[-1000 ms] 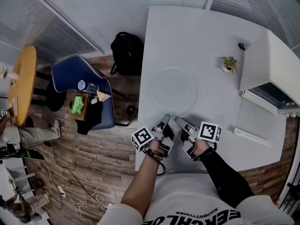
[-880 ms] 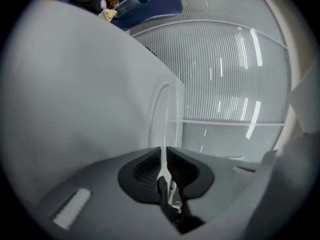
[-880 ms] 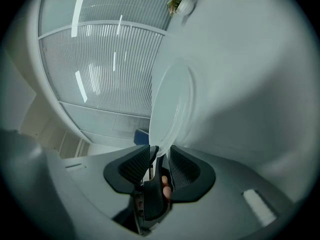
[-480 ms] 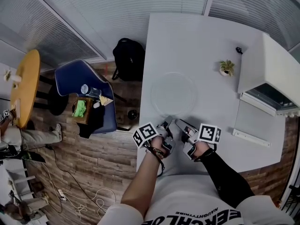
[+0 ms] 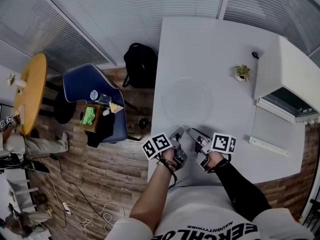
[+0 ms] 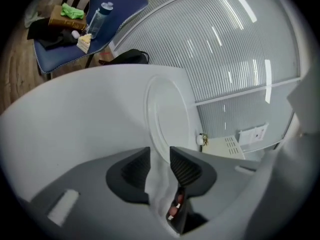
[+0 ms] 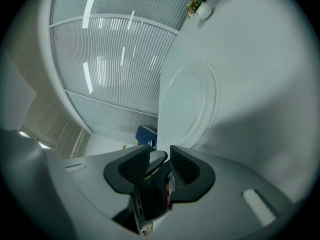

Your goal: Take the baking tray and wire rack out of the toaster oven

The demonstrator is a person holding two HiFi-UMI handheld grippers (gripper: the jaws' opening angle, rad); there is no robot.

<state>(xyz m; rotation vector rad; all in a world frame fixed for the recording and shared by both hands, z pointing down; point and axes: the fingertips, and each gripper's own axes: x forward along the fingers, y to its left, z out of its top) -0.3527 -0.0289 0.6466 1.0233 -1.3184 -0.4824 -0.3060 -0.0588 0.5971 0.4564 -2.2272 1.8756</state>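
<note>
The white toaster oven (image 5: 285, 69) stands at the table's right end, its door (image 5: 272, 129) folded down toward me. Inside shows only as a dark strip (image 5: 292, 103), so I cannot make out the baking tray or wire rack. Both grippers hover close together at the near edge of the white table (image 5: 210, 44), just short of a round white disc (image 5: 186, 100). My left gripper (image 5: 176, 135) has its jaws opening, with nothing between them. The right gripper (image 5: 195, 134) holds a narrow gap and grips nothing. The disc (image 6: 167, 119) lies ahead in the left gripper view, and the disc (image 7: 192, 106) also shows in the right gripper view.
A small potted plant (image 5: 243, 70) sits beside the oven. Left of the table stand a blue chair (image 5: 95, 101) with a bottle and oddments, a black backpack (image 5: 142, 59) on the wood floor, and a round yellow table (image 5: 30, 91). Cables trail on the floor at lower left.
My left gripper has rolled, so its marker cube shows a different face, and its jaws have spread apart. It sits slightly back from the disc's edge. The right gripper has hardly moved.
</note>
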